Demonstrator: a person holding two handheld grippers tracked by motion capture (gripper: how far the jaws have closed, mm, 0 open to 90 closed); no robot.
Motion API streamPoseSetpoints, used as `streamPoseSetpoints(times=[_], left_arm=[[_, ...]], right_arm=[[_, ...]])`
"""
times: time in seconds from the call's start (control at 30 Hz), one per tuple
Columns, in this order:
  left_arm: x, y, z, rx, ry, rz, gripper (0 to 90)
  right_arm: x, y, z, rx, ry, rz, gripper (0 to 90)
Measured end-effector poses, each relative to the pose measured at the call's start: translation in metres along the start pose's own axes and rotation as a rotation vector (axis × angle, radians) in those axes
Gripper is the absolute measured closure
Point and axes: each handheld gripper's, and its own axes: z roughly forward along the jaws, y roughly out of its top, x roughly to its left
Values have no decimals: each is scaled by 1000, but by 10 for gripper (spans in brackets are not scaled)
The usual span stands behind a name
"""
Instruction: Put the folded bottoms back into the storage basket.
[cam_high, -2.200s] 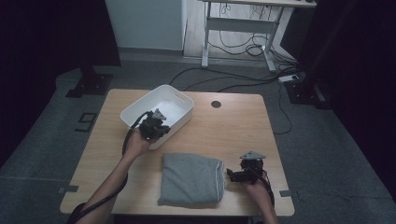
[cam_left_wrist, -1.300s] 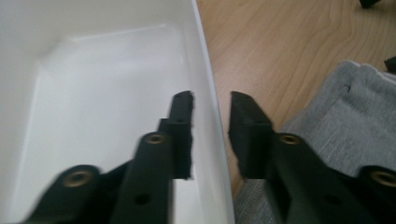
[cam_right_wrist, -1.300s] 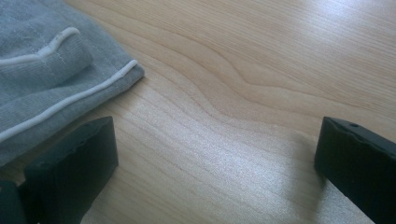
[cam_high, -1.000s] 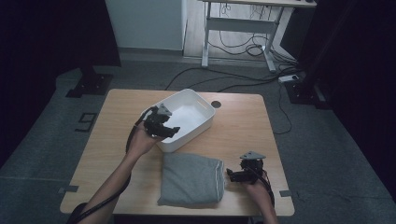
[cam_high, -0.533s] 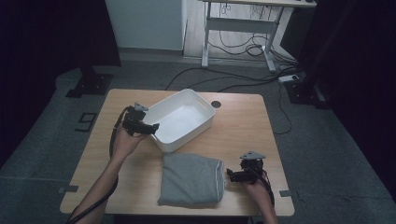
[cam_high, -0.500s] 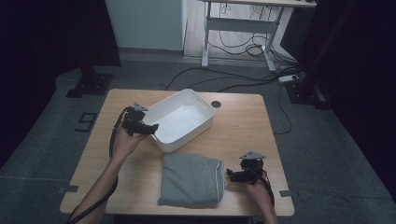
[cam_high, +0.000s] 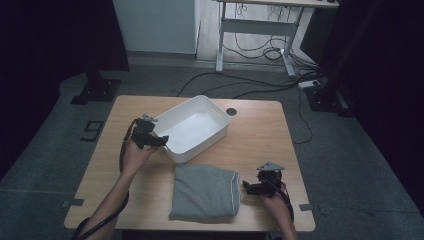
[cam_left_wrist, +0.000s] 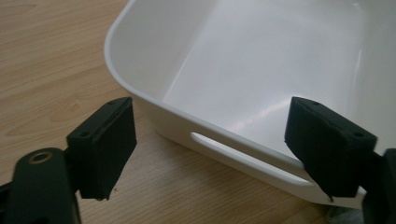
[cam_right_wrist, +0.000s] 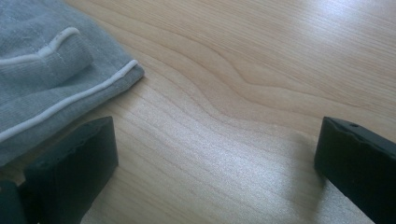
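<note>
A white plastic bin (cam_high: 192, 127) stands askew at the middle of the wooden table (cam_high: 260, 135). My left gripper (cam_high: 161, 141) sits at the bin's left corner. In the left gripper view the bin's near wall (cam_left_wrist: 224, 140), with its handle slot, shows in the gap between the jaws. The left gripper (cam_left_wrist: 215, 149) is open; its jaws have just been closing a little and its pads do not touch the wall. A folded grey garment (cam_high: 205, 192) lies near the front edge. My right gripper (cam_high: 247, 187) rests open beside the garment's right edge (cam_right_wrist: 42, 79), nothing between its jaws.
A round cable hole (cam_high: 231, 111) sits in the table behind the bin. Beyond the table stand a desk frame (cam_high: 255, 30) and loose cables (cam_high: 250, 85) on the floor. A dark stand base (cam_high: 95, 90) is at the far left.
The left hand has drawn back to the left, from over the bin to its left corner. The bin rests further right than two seconds ago. The right hand has kept still.
</note>
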Motion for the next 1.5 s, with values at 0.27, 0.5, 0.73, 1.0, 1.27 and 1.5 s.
streamPoseSetpoints(times=[0.27,0.5,0.73,1.0,1.27,1.5], left_arm=[[-2,3,-1,-4,26,60,229],[1,4,-1,-12,25,60,264],[2,5,0,-17,25,67,331],[3,8,1,-18,32,73,373],[2,9,1,-18,46,101,426],[2,13,3,-8,56,117,464]], right_arm=[[0,0,0,-1,0,-2,0],[0,0,0,-1,0,-2,0],[0,0,0,-1,0,-2,0],[0,0,0,-1,0,-2,0],[0,0,0,-1,0,-2,0],[0,0,0,-2,0,-2,0]])
